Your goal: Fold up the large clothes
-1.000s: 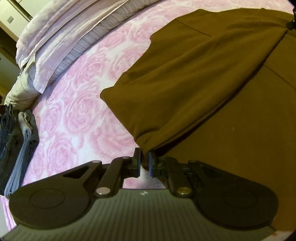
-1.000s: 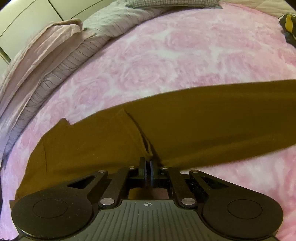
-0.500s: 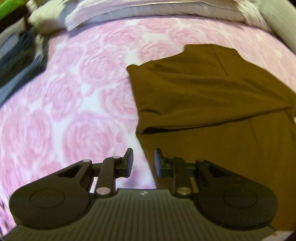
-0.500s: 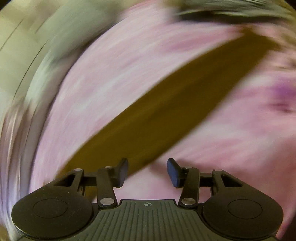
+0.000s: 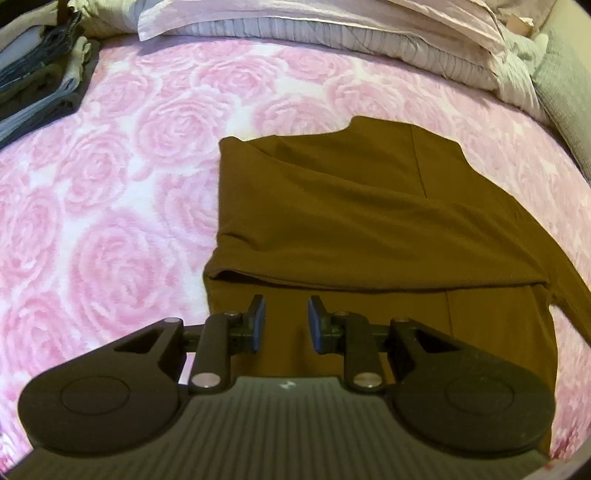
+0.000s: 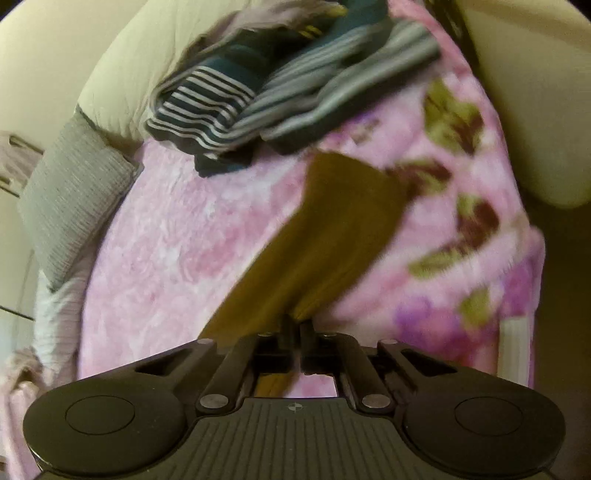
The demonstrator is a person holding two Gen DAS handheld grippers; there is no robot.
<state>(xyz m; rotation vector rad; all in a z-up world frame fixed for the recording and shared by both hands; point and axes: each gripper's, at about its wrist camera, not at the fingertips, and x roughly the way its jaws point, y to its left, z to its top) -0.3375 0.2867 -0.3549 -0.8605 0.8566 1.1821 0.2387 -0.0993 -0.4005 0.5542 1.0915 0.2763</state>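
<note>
A large brown garment [image 5: 351, 206] lies on the pink rose bedspread [image 5: 110, 221], its upper part folded over the lower layer. My left gripper [image 5: 283, 319] hovers open just above the near left edge of the fold, with nothing between its blue pads [image 5: 258, 321]. In the right wrist view a long narrow part of the brown garment [image 6: 332, 236] runs away from me towards the bed's far side. My right gripper [image 6: 297, 325] is shut on the near end of that part, and the cloth bunches at its tips.
Pillows [image 5: 332, 22] and a grey cushion [image 5: 565, 85] line the head of the bed. A stack of folded clothes [image 5: 37, 85] sits at the far left. A heap of striped clothes [image 6: 277, 85] lies beyond the brown strip, beside a grey cushion [image 6: 74, 192].
My left gripper opened, let go of the folded edge and rose and rolled. My right gripper opened, swung sideways along the garment and shut again on its narrow part.
</note>
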